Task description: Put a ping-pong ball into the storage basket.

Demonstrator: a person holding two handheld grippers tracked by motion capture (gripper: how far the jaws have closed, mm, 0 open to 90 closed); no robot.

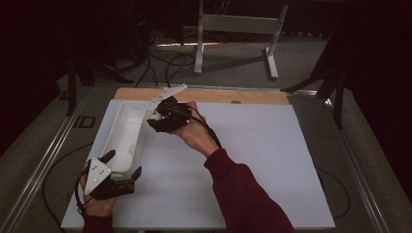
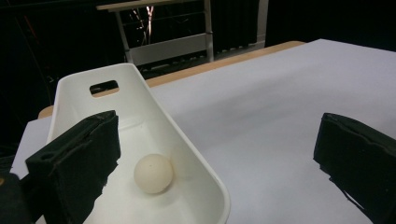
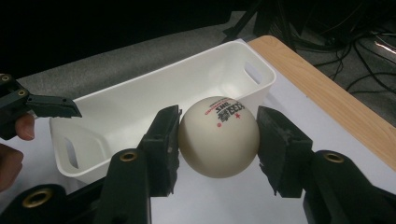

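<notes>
In the right gripper view, the right gripper (image 3: 218, 140) pinches a white ping-pong ball (image 3: 218, 137) between its two black pads, one pad pressed on each side of it. The ball faces the camera with upside-down printing: red lettering above bolder black characters and a small red star; the words are too small to read with certainty. Just beyond the held ball, past the jaw tips, stands a long white plastic bin (image 3: 140, 109) with a slotted handle cut into each end wall. The ball is outside the bin, near its long side wall and above the white tabletop (image 3: 299, 98). To the left of the jaws, at the bin's far corner, the tip of the left gripper and a person's fingers come into sight.

In the left gripper view, the left gripper (image 2: 219, 154) has its jaws spread wide, nothing between the pads. Its left jaw stands over the near end of the bin, and a second, plain white ball (image 2: 153, 173) lies on the bin floor just beside that jaw. The right jaw hangs over bare tabletop, well apart from the bin.

From the high view, the right hand (image 1: 194, 133) holds its gripper at the bin's far right side.
</notes>
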